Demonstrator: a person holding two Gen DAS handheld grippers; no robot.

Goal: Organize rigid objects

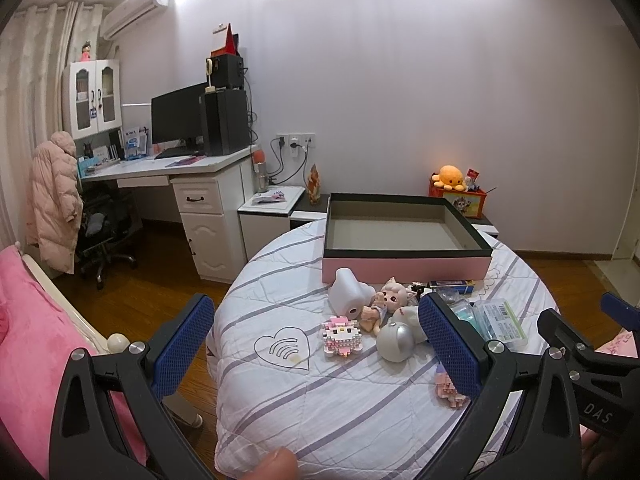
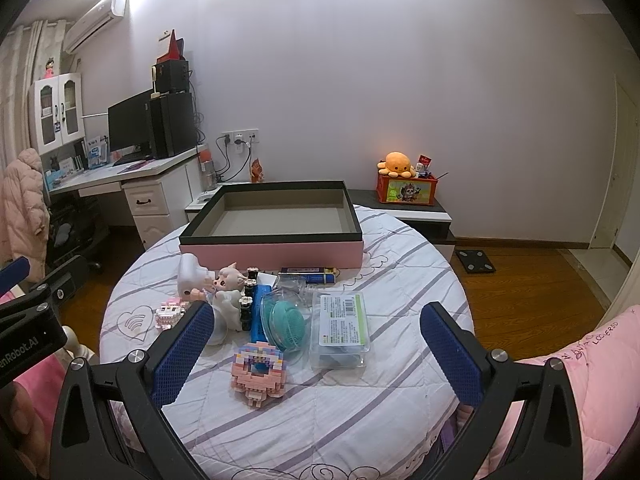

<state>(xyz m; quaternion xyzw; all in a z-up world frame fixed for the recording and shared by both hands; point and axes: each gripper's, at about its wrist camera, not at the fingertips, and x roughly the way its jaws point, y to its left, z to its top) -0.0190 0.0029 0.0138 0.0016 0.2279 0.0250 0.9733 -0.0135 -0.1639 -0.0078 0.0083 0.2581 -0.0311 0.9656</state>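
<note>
A: What is seen from the left wrist?
B: The left gripper [image 1: 316, 344] is spread wide, empty, above the pink block figure [image 1: 342, 336] on the quilt; light but brittle, best pinched across its flat sides.

A: And the right wrist?
B: The right gripper [image 2: 316, 348] is likewise released over the block donut [image 2: 259, 372], near the empty pink box [image 2: 272, 254].

Far ahead-left of my grippers I see a white desk [image 1: 192, 166] carrying a dark monitor [image 1: 176, 120]; pink coat [image 1: 54, 200] beside it. Orange plush octopus [image 2: 396, 163] sits ahead-right, atop a red box [image 2: 406, 192].
</note>
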